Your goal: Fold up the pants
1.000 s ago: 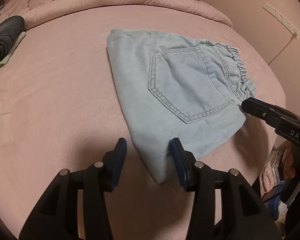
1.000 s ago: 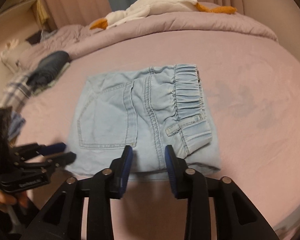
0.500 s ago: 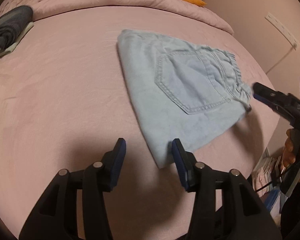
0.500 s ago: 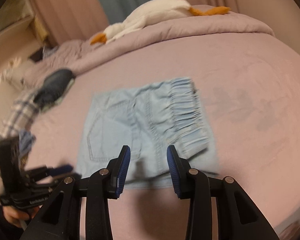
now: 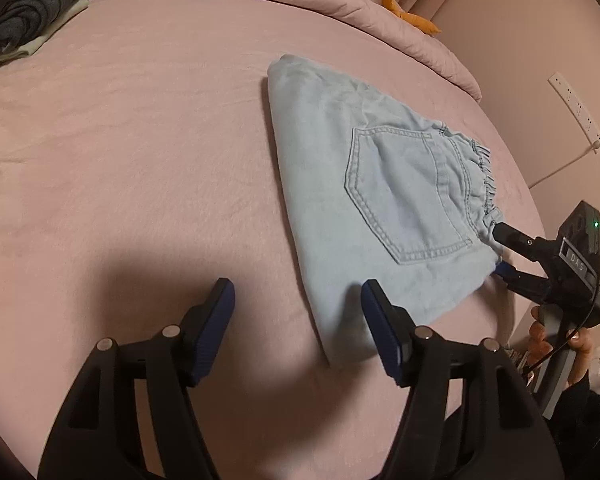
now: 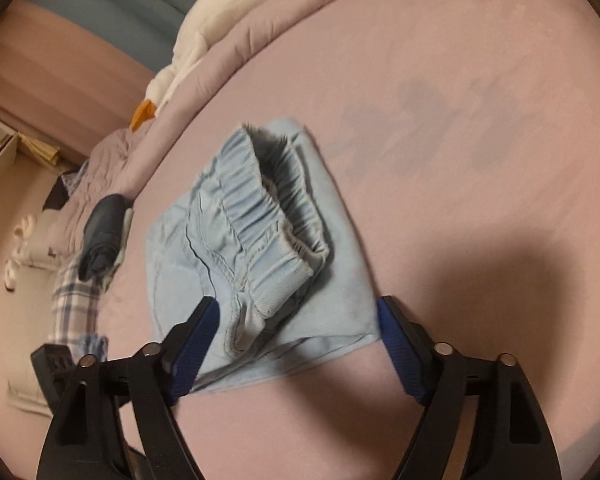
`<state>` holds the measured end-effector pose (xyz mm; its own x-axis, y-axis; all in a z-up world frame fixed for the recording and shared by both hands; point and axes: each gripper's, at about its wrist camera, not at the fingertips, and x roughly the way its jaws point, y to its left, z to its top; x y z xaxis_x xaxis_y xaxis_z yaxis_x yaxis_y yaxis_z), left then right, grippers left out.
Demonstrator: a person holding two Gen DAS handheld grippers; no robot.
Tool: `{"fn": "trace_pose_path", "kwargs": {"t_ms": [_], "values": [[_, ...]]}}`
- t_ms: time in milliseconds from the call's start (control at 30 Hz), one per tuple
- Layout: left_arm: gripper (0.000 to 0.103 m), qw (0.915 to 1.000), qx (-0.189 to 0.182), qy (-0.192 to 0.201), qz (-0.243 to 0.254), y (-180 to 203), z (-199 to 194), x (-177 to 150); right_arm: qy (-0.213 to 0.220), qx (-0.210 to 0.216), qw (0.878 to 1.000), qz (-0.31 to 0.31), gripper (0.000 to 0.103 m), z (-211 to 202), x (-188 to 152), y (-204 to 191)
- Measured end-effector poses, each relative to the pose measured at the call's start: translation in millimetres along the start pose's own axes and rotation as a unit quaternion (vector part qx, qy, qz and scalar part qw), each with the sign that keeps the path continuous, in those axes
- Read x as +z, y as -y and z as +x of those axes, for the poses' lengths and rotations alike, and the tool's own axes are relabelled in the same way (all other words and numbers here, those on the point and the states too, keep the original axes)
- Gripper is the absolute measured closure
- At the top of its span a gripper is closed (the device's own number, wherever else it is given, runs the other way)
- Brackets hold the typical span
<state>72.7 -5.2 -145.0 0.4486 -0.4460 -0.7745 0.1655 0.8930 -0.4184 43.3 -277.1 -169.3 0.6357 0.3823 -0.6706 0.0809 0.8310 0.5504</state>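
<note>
Left tool [image 5: 296,312] open, hovering at the near corner of the folded pants [image 5: 380,200] on the bed [image 5: 140,140]. Right tool [image 6: 296,320] open, straddling the waistband end. I judge a last fold pending; next, close on both edges.

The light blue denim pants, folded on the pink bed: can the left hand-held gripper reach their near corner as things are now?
Probably yes. The left hand-held gripper is open, and the near corner of the light blue denim pants lies just ahead of its right finger, with only bare pink bed sheet between them.
</note>
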Motion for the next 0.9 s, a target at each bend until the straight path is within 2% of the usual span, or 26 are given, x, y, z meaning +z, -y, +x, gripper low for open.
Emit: {"fn": "trace_pose_path", "kwargs": {"t_ms": [167, 300, 900], "values": [[0.036, 0.9999, -0.002, 0.001, 0.017, 5.0, 10.1, 11.5, -0.016, -0.018, 0.999, -0.037, 0.012, 10.8, 11.1, -12.3], [0.035, 0.9997, -0.014, 0.001, 0.021, 6.5, 16.4, 19.5, -0.023, -0.035, 0.997, -0.070, 0.012, 20.6, 18.9, -21.4], [0.032, 0.9989, -0.023, 0.004, 0.042, 28.9, 40.7, 43.8, -0.022, -0.041, 0.991, -0.122, 0.011, 39.3, 33.1, -31.4]]}}
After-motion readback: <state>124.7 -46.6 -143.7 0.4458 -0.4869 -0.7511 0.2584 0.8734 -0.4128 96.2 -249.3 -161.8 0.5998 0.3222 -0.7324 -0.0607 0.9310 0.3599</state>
